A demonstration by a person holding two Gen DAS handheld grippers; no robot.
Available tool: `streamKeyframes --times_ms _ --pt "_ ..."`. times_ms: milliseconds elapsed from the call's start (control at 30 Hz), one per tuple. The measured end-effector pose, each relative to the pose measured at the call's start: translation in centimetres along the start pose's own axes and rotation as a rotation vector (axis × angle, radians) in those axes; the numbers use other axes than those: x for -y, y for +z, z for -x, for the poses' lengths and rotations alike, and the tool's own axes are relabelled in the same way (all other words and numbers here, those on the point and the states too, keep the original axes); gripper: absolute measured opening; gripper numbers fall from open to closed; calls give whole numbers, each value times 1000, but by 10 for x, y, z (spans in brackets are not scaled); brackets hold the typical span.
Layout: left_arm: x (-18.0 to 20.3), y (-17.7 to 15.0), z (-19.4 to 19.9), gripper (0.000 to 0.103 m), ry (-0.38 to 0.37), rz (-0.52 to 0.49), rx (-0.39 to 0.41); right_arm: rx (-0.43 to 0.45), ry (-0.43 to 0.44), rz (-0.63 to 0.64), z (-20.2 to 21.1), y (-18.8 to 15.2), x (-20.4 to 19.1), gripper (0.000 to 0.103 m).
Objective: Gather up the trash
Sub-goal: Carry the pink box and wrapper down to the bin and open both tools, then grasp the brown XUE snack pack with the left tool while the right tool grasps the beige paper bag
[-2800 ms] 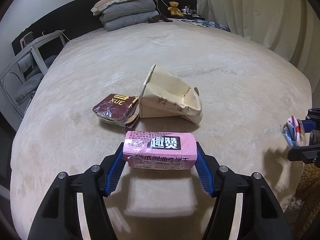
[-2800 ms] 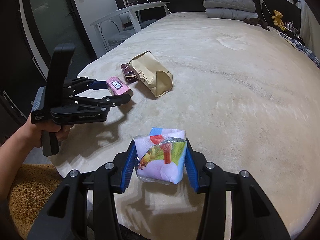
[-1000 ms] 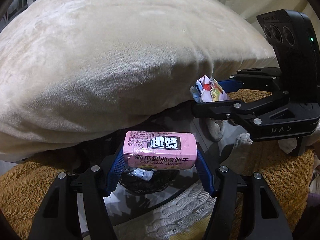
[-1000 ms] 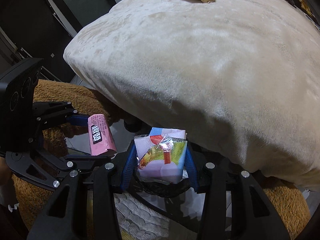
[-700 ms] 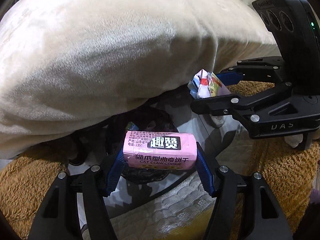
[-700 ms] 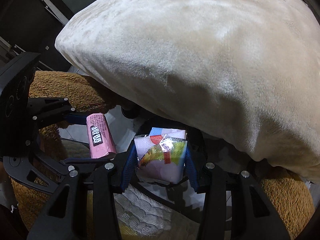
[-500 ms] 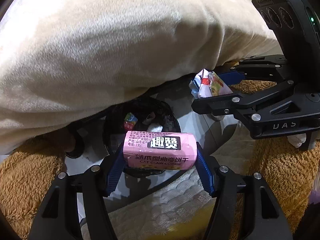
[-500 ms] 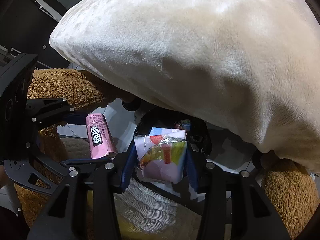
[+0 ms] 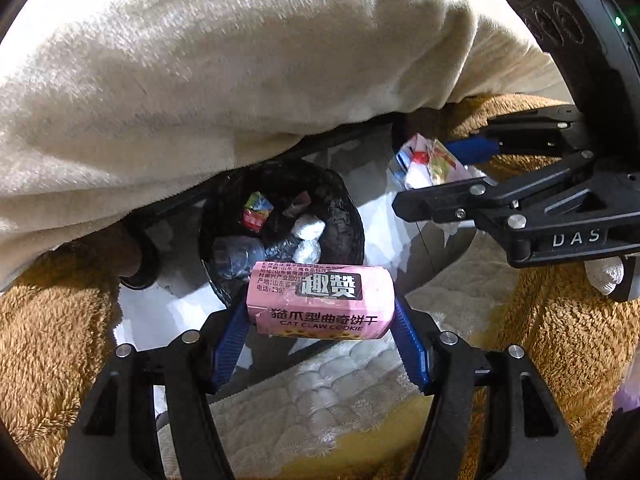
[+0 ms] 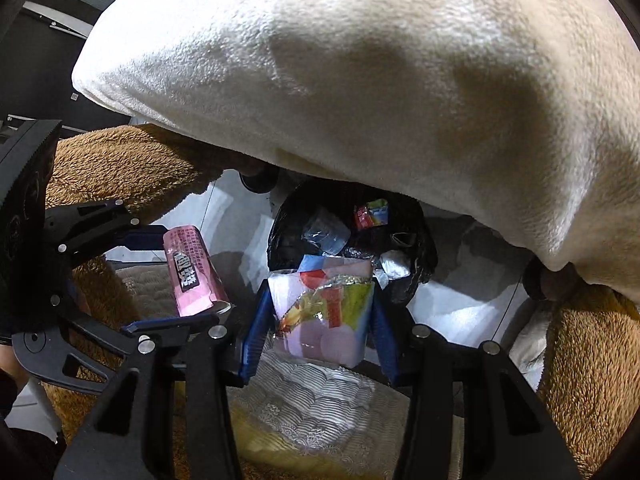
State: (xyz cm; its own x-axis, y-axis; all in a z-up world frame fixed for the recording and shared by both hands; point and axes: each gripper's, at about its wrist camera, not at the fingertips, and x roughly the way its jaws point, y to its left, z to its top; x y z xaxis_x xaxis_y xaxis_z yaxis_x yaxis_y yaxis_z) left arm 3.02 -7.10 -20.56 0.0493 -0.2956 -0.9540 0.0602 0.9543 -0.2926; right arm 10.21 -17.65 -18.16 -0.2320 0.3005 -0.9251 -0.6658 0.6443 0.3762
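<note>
1. trash bin point(image 9: 354, 216), lined with a black bag, sits on the floor in the middle left of the left wrist view, partly under the hanging cream blanket point(image 9: 200, 80). it already has some scraps in it.
2. pink cookie pack point(image 9: 320, 300) is in the left gripper point(image 9: 320, 308), low in the middle of that view, over the near edge of the bin. the jaws have just been opening a little. the pack is between the blue pads, and both pads look to be touching it.
3. colourful wrapper point(image 10: 324, 316) is squeezed tight in the right gripper point(image 10: 320, 296), in the middle of the right wrist view, also over the near edge of the bin.
4. what could go wrong: both things hang over the rim, not the middle. let go now and they could hit the rim and fall on the floor or the brown rug point(image 9: 52, 340).
5. the blanket hangs low over the bin. a gripper could bump it.
6. the two grippers are close together and could knock each other.
</note>
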Motion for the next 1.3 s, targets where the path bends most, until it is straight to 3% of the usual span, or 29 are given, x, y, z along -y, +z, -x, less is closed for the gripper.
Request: streamKeyframes --times_ms 67,100,400,533,667,733,833,900,1100,1300 --pt "0 -1 -2 83 26 2 -1 8 2 -12 0 0 3 65" --pt "-1 -2 -3 86 41 7 0 11 -1 -18 1 0 4 68" --pt "-13 -4 9 87 55 55 51 58 6 -23 9 1 3 68" --pt "-11 -7 22 87 64 47 102 126 32 -4 23 0 1 68" --pt "-10 -11 47 87 51 43 210 271 92 56 57 -9 -8 68" --pt "-11 -14 70 87 80 26 299 353 100 102 75 -13 -13 68" --pt "-20 -14 100 87 41 50 409 482 70 189 101 -16 -25 68" --pt "-24 -9 121 87 81 36 485 546 42 247 115 -10 -31 68" --pt "-43 23 171 87 162 19 659 666 -24 298 143 37 -31 70" --pt "-61 69 216 87 214 10 761 784 -98 309 164 102 -22 88"
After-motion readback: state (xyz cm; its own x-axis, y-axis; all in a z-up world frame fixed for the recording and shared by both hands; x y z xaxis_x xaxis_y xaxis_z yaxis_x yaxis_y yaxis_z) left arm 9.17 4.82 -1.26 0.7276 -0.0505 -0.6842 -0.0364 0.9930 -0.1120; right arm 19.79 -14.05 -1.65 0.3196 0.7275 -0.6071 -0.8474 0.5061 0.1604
